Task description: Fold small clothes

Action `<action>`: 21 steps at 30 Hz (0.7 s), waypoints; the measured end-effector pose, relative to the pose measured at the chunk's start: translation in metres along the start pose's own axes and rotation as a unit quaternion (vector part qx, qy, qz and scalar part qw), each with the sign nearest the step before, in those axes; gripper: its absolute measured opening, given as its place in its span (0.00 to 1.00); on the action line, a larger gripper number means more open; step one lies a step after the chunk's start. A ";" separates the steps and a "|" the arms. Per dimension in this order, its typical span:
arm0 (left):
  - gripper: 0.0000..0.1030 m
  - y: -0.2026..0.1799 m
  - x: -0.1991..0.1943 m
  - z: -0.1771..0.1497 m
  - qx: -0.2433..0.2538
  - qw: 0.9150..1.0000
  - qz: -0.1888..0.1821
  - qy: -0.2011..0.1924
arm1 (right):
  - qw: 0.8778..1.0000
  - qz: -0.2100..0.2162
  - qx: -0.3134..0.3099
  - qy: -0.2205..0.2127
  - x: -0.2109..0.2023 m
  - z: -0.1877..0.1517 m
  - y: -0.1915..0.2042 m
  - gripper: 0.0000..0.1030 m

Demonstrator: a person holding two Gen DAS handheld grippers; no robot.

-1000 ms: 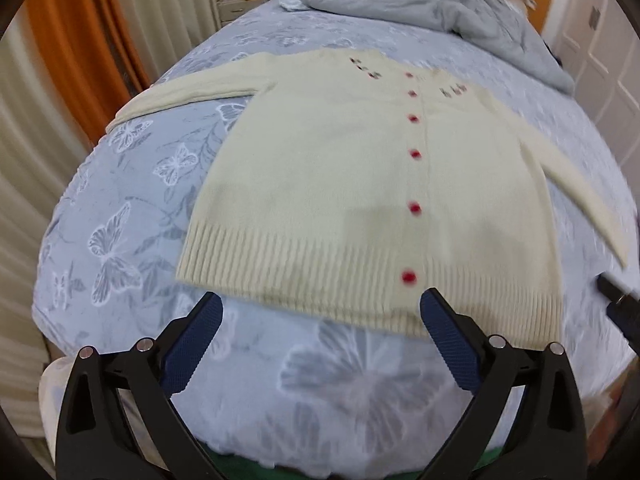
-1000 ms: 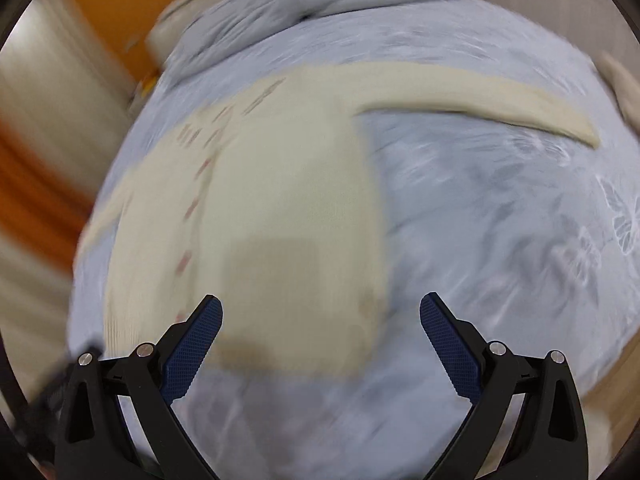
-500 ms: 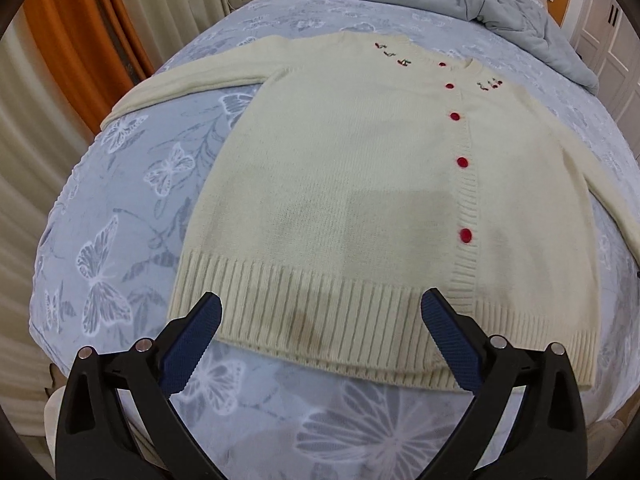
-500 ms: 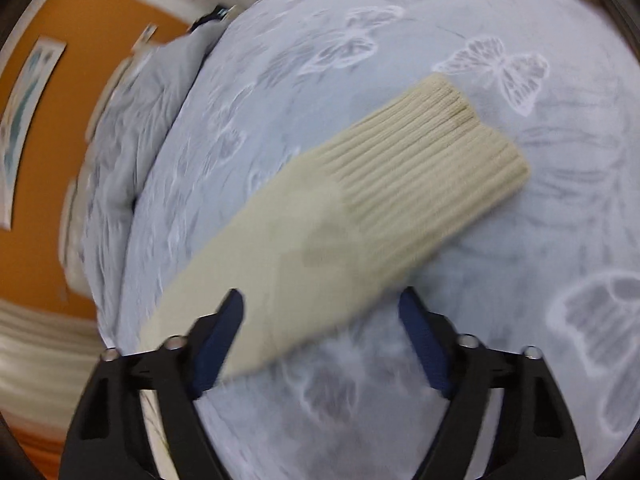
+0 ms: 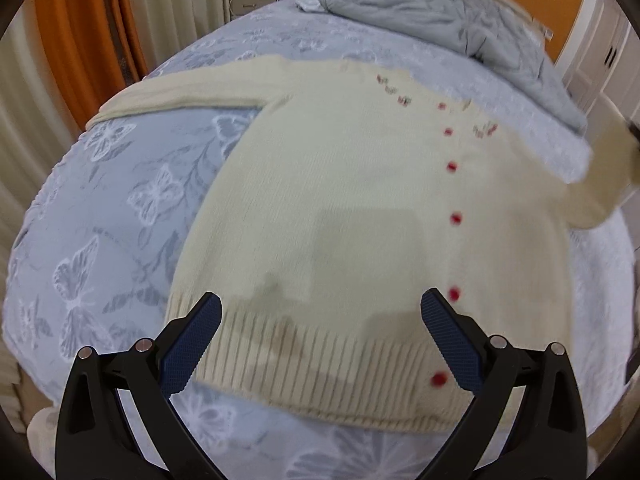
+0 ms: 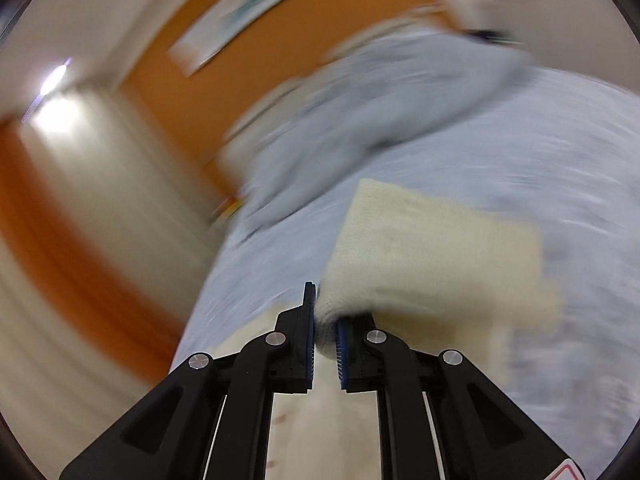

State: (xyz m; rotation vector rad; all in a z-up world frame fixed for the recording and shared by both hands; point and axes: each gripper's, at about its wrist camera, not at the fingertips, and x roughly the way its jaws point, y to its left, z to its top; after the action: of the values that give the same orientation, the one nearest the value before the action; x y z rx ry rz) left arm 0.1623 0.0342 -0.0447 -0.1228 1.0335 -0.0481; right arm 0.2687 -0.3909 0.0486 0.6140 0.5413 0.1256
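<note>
In the right wrist view, at the bottom centre, my right fingers have just been closing, and now they are clamped on the cuff of the cardigan's sleeve. A second ago they stood wide above the garment, and half a second ago the cuff lay flat between them on the bed; now the cream knit bunches between the pads and fans out toward the right of the frame, lifted off the bedspread. The view is badly smeared, so I judge the hand is swinging.

In the left wrist view my left fingers stand wide apart at the bottom edge with nothing between them, hovering over the ribbed hem of the cardigan, nearer to it than a second ago. The body lies spread flat, red buttons running up the right side; at the right edge the raised sleeve shows as a blur. Beyond, upper centre, lies a grey duvet.

So the first fold has begun: I reckon the sleeve goes across the chest next.
</note>
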 end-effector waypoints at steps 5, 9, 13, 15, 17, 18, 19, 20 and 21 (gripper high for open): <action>0.95 -0.002 0.004 0.030 -0.019 0.999 -0.033 -0.013 | 0.981 0.049 -0.112 0.148 0.126 -0.080 0.106 0.14; 0.95 -0.001 0.020 0.061 -0.054 0.995 -0.089 -0.008 | 0.964 -0.006 -0.158 0.213 0.175 -0.134 0.110 0.19; 0.95 -0.005 0.057 0.093 -0.076 0.989 -0.127 0.004 | 0.978 -0.011 -0.115 0.175 0.123 -0.146 0.075 0.62; 0.95 -0.015 0.078 0.109 -0.081 0.987 -0.139 0.014 | 0.985 -0.030 -0.080 0.149 0.092 -0.142 0.041 0.62; 0.95 -0.029 0.096 0.123 -0.081 0.986 -0.143 0.019 | 0.986 -0.063 -0.052 0.147 0.072 -0.149 0.018 0.62; 0.95 -0.042 0.105 0.132 -0.074 0.986 -0.149 0.019 | 0.986 -0.078 -0.036 0.146 0.064 -0.149 0.002 0.62; 0.95 -0.054 0.110 0.138 -0.065 0.987 -0.146 0.022 | 0.985 -0.088 -0.024 0.146 0.060 -0.150 -0.011 0.62; 0.95 -0.071 0.116 0.146 -0.053 0.987 -0.150 0.020 | 0.984 -0.102 -0.013 0.147 0.056 -0.150 -0.023 0.62; 0.95 -0.087 0.122 0.152 -0.039 0.987 -0.153 0.021 | 0.983 -0.107 -0.005 0.147 0.053 -0.151 -0.032 0.62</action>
State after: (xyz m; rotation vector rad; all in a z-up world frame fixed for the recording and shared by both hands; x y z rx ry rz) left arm 0.3564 -0.0520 -0.0613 -0.3516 1.0510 -0.2899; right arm 0.2341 -0.3252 -0.0968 0.5264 0.8880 0.0146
